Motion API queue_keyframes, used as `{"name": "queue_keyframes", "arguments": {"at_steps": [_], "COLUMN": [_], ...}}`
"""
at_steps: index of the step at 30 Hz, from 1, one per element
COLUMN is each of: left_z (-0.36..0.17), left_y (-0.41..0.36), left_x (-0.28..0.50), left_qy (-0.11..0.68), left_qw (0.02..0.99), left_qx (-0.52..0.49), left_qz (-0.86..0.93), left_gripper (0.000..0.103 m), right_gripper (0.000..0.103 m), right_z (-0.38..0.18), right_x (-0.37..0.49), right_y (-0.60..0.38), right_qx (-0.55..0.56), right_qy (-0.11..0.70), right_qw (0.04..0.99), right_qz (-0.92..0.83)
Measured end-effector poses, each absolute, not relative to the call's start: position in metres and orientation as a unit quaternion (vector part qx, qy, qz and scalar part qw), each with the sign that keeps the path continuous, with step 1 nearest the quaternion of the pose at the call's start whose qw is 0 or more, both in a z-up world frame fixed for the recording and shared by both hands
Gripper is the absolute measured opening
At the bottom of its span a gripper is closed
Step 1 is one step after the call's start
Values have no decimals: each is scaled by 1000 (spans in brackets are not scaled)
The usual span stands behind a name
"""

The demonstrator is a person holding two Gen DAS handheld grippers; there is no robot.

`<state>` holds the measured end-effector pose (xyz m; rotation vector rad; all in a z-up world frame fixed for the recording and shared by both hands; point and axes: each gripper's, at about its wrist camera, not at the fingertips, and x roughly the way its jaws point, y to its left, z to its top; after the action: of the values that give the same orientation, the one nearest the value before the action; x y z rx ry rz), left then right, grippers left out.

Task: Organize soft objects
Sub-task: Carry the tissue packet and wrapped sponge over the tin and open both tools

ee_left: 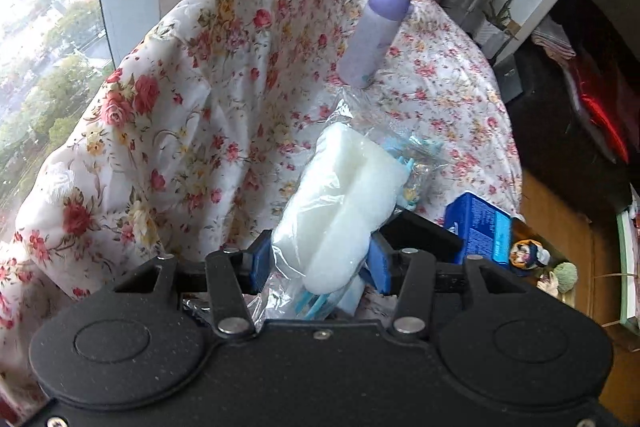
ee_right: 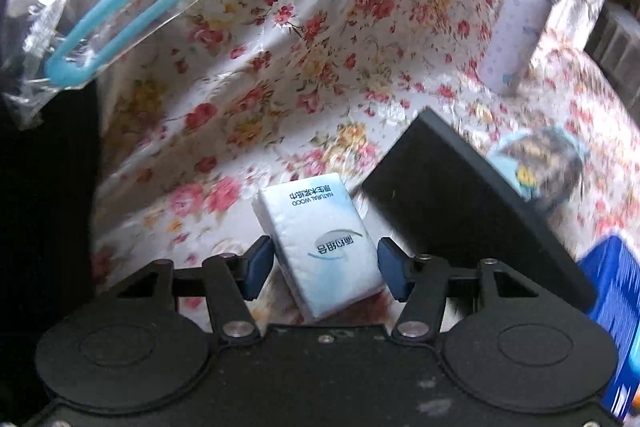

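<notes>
While the left gripper [ee_left: 318, 261] clamps its blue pads [ee_left: 260, 259] on a white sponge [ee_left: 340, 203] sealed in a clear plastic bag [ee_left: 348, 115], the bundle stands lifted above the floral cloth [ee_left: 180, 99]; a light blue handle [ee_left: 316, 303] of the same packet shows below the sponge, close to the gripper body. From the right wrist view that handle [ee_right: 120, 15] and its crinkled wrapper [ee_right: 32, 39] hang in the upper left, well above the cloth [ee_right: 320, 47]. The right gripper [ee_right: 326, 267] has its fingers apart, one pad [ee_right: 258, 265] on each side of a white tissue pack [ee_right: 320, 247]; the left pad sits just beside the pack's edge and the right pad near its other edge, though firm contact cannot be told; the pack lies tilted on the cloth. A black flat panel [ee_right: 460, 195] lies just right of the pack; beyond it sits a blurred dark and blue object [ee_right: 540, 167]. A purple bottle [ee_left: 376, 31] stands upright on the cloth further back, seen again [ee_right: 516, 27] at the right view's upper right; a blue box [ee_left: 480, 227] rests at the cloth's right edge, also visible [ee_right: 616, 307] beside the right gripper.
</notes>
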<state>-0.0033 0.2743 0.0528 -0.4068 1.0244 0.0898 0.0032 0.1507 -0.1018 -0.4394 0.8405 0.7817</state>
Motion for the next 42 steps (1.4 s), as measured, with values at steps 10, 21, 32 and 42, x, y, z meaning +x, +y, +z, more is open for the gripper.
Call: {"name": "queue_keyframes", "arguments": {"at_steps": [10,21,32,42], "left_z": [57,46,54,37], "left_y": [237,142,52,-10], "left_x": [-15,-9,29,71], "left_qy": [494,526,526,538], "left_qw": [852,835,825,819], "left_qx": [-177,-128,-101,-78], "left_qz": [5,-95,-177,-182], "left_gripper": [48,48,48,49], "right_gripper": [56,57,57,57], "right_z": [-62,-23,-26,-37], "right_x": [-42,-93,-76,-45], "right_y": [54,-87,-220,-256], "right_qx": [-53,88,209,244], "right_qy": [413,364,302,261], "right_qw": [858,915,927,927], "right_qz": [302,152,-69,-114]}}
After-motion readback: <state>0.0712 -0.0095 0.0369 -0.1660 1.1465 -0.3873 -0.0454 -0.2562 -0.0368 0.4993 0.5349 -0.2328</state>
